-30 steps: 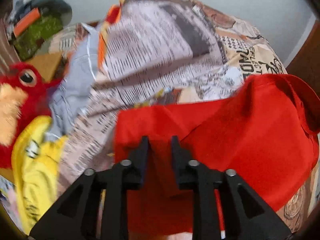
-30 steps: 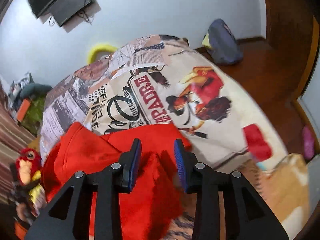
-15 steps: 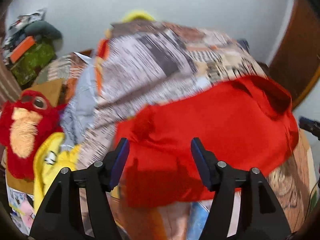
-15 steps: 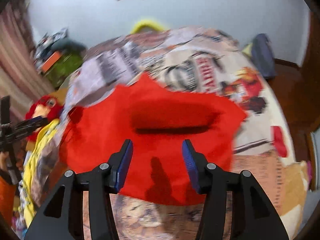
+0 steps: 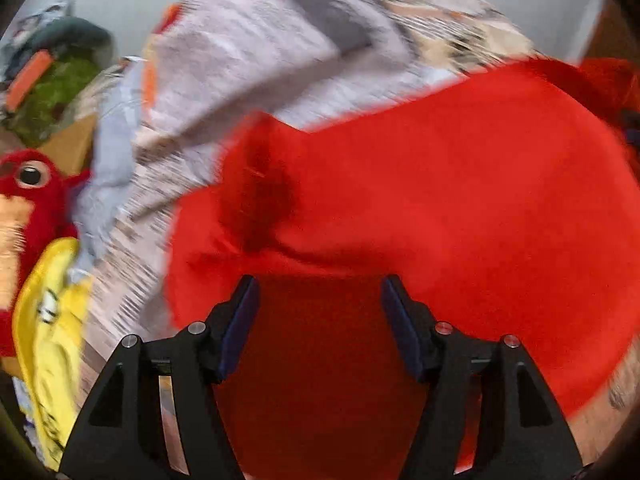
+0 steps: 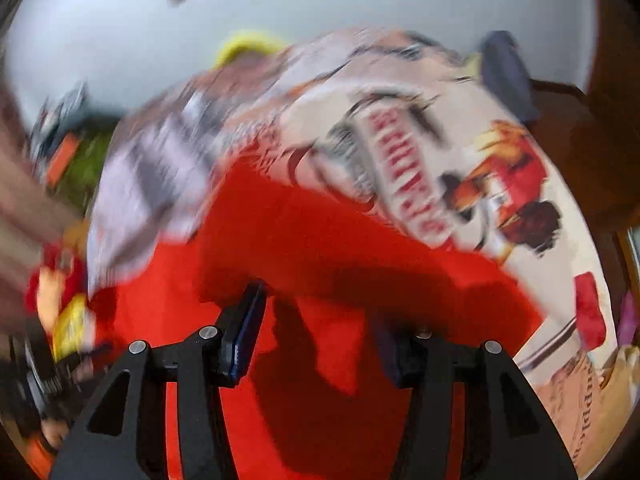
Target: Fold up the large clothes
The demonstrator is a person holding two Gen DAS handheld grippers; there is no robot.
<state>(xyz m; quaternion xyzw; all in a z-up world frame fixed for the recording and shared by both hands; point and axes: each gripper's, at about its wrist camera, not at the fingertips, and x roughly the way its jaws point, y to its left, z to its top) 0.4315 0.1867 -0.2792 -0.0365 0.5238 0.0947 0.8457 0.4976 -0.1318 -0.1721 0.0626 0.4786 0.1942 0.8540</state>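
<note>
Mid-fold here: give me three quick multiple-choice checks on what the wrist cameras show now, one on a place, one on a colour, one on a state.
1. Where does the garment lie?
A. on the printed bedspread
B. on the wooden floor
C. draped over the parrot toy

2. What colour is the garment?
A. yellow
B. red
C. grey

3. How do the left gripper's jaws stand?
A. clamped on the garment
B. shut with nothing between them
C. apart, no cloth pinched

Key:
1. A: the garment is spread over the bedspread, whose print shows around it; the parrot toy sits off to one side.
2. B: it is plain red in both views.
3. C: the left gripper shows a wide gap between its pads, with the cloth lying beneath, not squeezed. The right gripper stands apart too.
</note>
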